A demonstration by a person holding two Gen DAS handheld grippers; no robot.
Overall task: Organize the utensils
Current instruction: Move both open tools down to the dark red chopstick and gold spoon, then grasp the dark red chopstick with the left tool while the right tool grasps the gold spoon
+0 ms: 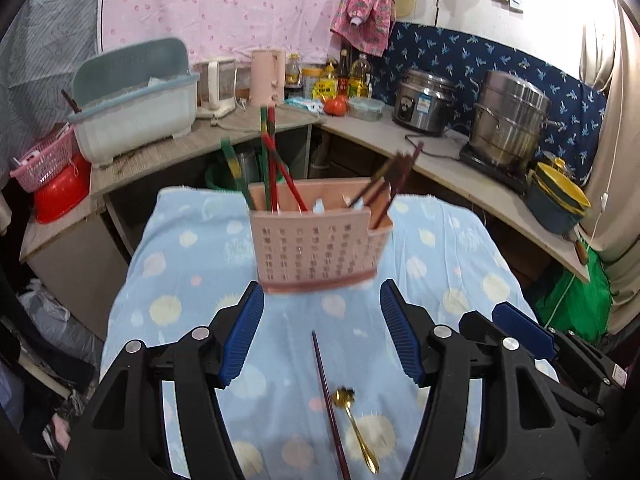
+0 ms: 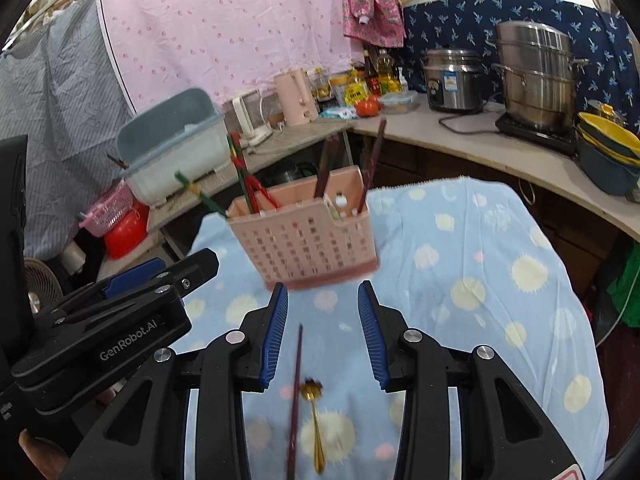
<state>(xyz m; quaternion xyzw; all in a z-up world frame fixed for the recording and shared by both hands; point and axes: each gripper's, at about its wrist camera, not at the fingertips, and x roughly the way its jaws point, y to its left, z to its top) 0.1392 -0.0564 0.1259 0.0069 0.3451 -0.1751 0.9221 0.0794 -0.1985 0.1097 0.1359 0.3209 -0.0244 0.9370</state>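
A pink perforated utensil holder (image 1: 318,236) stands on the blue dotted cloth (image 1: 192,264) and holds several chopsticks, red-green ones on its left and dark ones on its right. It also shows in the right wrist view (image 2: 306,240). A dark single chopstick (image 1: 330,404) and a gold spoon (image 1: 358,426) lie on the cloth in front of the holder, also in the right wrist view as the chopstick (image 2: 295,396) and the spoon (image 2: 315,424). My left gripper (image 1: 322,300) is open and empty above them. My right gripper (image 2: 323,300) is open and empty, beside the left one.
A grey-blue dish tub (image 1: 136,116), a pink jug (image 1: 267,76), bottles, a tomato (image 1: 335,106), a rice cooker (image 1: 424,102) and a steel steamer pot (image 1: 510,120) stand on the counter behind. Stacked yellow bowls (image 1: 558,196) sit at the right. A pink basket (image 1: 46,160) and a red basin (image 1: 60,196) sit at the left.
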